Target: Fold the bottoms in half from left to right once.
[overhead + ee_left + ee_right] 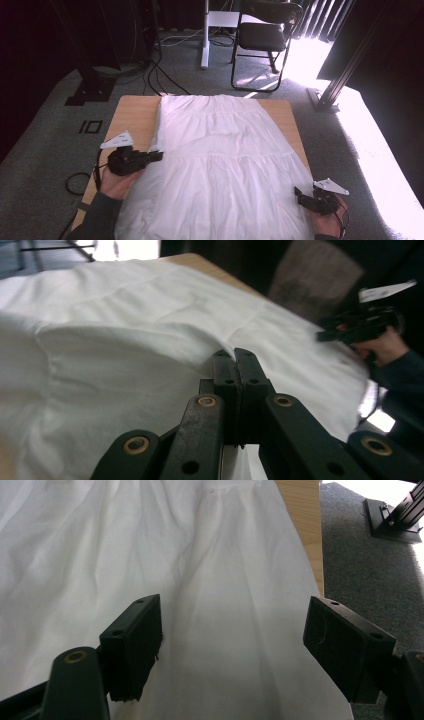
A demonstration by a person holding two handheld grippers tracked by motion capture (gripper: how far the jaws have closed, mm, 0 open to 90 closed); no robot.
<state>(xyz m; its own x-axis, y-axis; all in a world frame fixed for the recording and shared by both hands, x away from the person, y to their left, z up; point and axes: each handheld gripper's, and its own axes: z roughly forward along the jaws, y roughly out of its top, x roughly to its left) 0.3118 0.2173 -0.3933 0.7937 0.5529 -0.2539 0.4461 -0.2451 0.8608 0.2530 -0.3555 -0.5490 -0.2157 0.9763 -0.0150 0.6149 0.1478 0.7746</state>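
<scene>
A white tiered skirt [220,165] lies spread flat over most of the wooden table [131,112], its narrow waist at the table's far end and its wide hem toward the person; the left gripper [156,156] sits at the skirt's left edge, jaws pressed together on a raised fold of the cloth, held by the left hand [114,182]; the right gripper [299,193] rests at the skirt's right edge near the hem, jaws spread wide with cloth lying beneath them; a black chair [262,35] stands on the grey carpet [45,150] beyond the skirt's waist.
</scene>
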